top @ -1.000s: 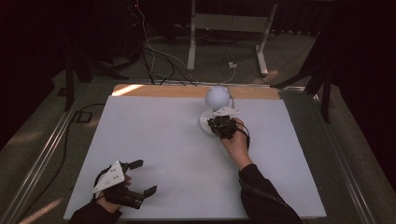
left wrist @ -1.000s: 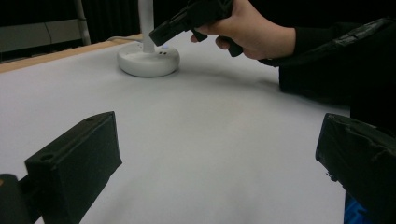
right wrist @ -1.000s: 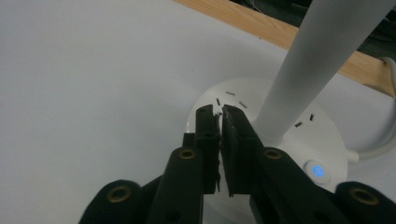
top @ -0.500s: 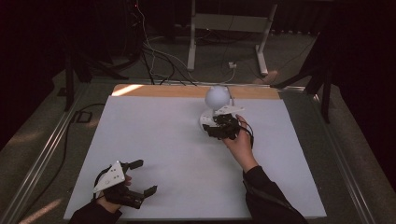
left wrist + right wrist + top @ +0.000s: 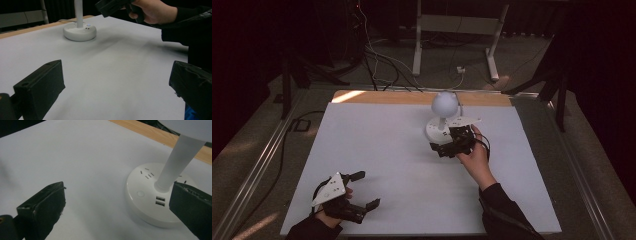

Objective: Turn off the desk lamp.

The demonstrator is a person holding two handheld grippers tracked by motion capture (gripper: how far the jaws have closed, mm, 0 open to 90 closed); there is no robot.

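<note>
White table (image 5: 377, 150) fills the middle, carrying a round-based lamp (image 5: 439, 129) toward its far edge with a ball-shaped head on a thin stem. Right gripper (image 5: 447, 148) sits just beside the lamp base, its jaws having just been opening, now wide with nothing between them. Left gripper (image 5: 362, 190) rests near the front left corner, well apart from the lamp, jaws spread and empty.

Glossy white plastic lamp base (image 5: 150, 202), matt table (image 5: 377, 150)

The lamp (image 5: 443, 120) stands on the bench (image 5: 377, 150), just beyond the right gripper (image 5: 451, 144). The left gripper (image 5: 357, 192) sits well apart, at the near edge.
</note>
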